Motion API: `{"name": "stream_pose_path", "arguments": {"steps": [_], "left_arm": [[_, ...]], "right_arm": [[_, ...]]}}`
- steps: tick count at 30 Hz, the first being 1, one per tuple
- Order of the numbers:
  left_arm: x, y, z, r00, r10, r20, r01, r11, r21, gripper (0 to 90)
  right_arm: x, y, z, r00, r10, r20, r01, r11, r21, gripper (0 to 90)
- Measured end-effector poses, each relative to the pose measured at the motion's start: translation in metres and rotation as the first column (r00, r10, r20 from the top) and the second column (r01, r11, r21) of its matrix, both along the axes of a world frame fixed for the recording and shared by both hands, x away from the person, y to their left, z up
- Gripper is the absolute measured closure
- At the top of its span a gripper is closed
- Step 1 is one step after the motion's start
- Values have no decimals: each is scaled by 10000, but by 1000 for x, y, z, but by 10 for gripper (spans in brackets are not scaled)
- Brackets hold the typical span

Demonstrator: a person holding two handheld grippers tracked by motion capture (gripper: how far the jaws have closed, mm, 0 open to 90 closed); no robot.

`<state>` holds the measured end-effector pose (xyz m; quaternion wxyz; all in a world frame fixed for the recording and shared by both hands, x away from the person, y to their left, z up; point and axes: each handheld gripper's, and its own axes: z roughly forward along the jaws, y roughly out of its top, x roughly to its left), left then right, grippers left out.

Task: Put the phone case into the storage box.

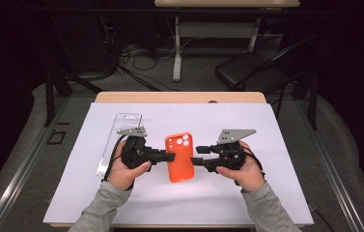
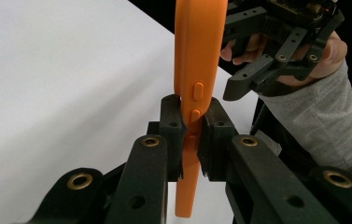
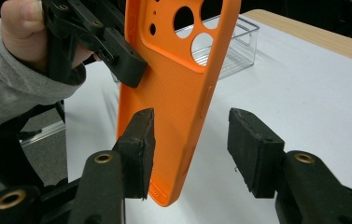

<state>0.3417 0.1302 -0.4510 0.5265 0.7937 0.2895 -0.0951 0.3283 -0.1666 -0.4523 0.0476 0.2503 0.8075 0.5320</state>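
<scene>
Between the left fingers (image 2: 215,126), the orange case (image 2: 197,70) sits clamped.

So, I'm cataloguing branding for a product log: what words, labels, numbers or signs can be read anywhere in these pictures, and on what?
None: no readable text stands on anything here.
Orange phone case: plain back and edge, camera holes and side buttons, no logo or lettering.
Clear plastic box: no label legible.
Left gripper and right gripper: black jaws with brass rivets, no markings.
White table cover: blank.
</scene>
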Motion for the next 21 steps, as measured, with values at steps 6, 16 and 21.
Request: {"name": "stream_pose_path", "arguments": {"steps": [6, 16, 21], "left_arm": [[-1, -1, 0, 10000, -56, 63, 56, 10000, 0, 816], [-3, -5, 0, 9997, -233, 94, 233, 9997, -30, 817], [-4, -7, -1, 9995, -294, 68, 294, 9996, 6, 817]], "right_arm": [[1, -1, -1, 9999, 50, -158, -47, 9998, 176, 555], [2, 1, -4, 9978, 166, -642, -147, 9994, 298, 605], [3, 2, -6, 9967, 286, -755, -264, 9992, 293, 626]]}}
